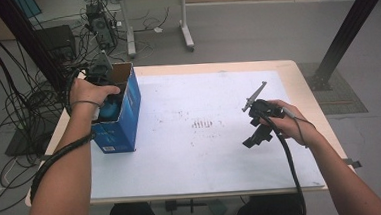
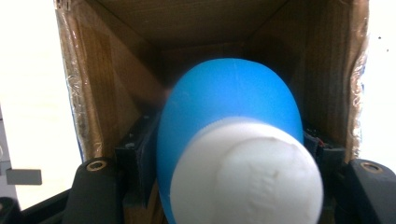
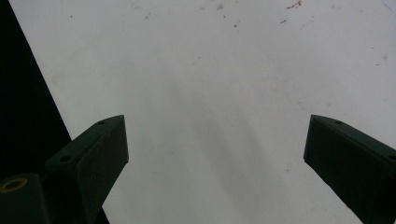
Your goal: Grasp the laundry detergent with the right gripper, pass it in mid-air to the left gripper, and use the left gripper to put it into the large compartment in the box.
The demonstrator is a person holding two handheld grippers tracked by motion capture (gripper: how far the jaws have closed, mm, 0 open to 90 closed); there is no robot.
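Pinching a blue, white-ended object point(image 2: 229, 140) inside the open blue cardboard box point(image 1: 127, 109), the left tongs point(image 1: 108, 95) should move straight along the box walls; the right tongs point(image 1: 258, 128) hang spread above the worktop point(image 1: 201, 157).

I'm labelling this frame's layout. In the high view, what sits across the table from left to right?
Left hand → blue box → scuff marks → right gripper → right hand.
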